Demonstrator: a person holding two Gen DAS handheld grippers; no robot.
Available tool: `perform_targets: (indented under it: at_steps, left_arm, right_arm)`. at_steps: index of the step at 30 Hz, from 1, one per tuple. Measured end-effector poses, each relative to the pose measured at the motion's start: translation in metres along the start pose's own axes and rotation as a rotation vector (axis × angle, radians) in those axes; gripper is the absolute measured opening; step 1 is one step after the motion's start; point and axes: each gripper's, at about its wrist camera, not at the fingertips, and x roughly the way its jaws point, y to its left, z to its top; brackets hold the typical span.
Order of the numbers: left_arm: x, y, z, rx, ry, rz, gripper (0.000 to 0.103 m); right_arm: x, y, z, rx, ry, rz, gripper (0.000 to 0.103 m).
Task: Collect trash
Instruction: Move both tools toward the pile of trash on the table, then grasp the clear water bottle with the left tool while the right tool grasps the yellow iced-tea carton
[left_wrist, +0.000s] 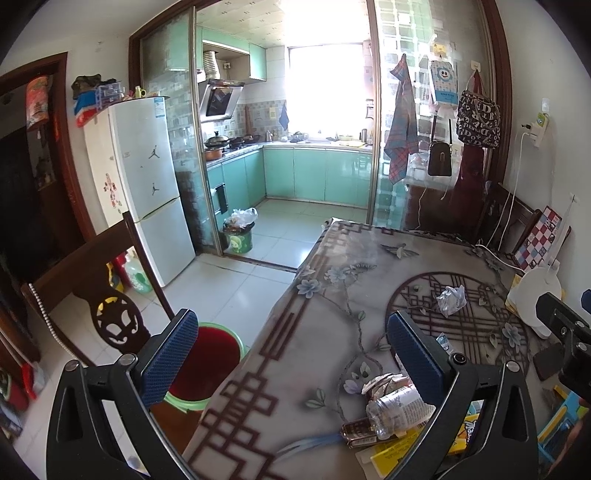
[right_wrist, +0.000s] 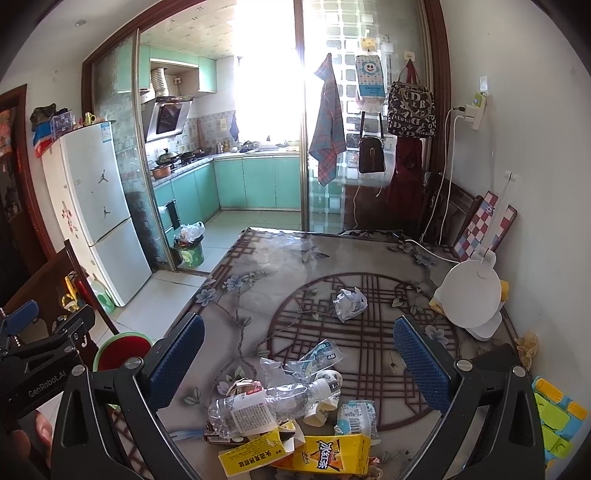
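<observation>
Both tools, left tool (left_wrist: 291, 354) and right tool (right_wrist: 299, 358), spread wide, empty. Crushed clear plastic bottle (right_wrist: 266, 404), yellow drink carton (right_wrist: 317, 456) heaped at near tabletop (right_wrist: 369, 258) edge. "GenRobot.AI" printed on left tool.

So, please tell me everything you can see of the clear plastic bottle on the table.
The clear plastic bottle looks empty and crushed. It lies on its side in the trash pile at the near end of the table, its white cap pointing right. A white printed label wraps its middle. It rests on the yellow carton and other wrappers. Neither hand-held gripper touches it.
</observation>
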Motion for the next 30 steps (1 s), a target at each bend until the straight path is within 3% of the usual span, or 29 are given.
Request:
perform_targets:
  at_steps: [24, 30]
  left_arm:
    - [-0.002, -0.022, -0.018, 0.033, 0.037, -0.045, 0.103]
    - [0.001, -0.018, -0.024, 0.033, 0.058, -0.037, 0.103]
  right_arm:
    - [-0.014, -0.022, -0.017, 0.012, 0.049, -0.059, 0.103]
    - [-0.005, -0.026, -0.024, 0.005, 0.105, -0.035, 0.103]
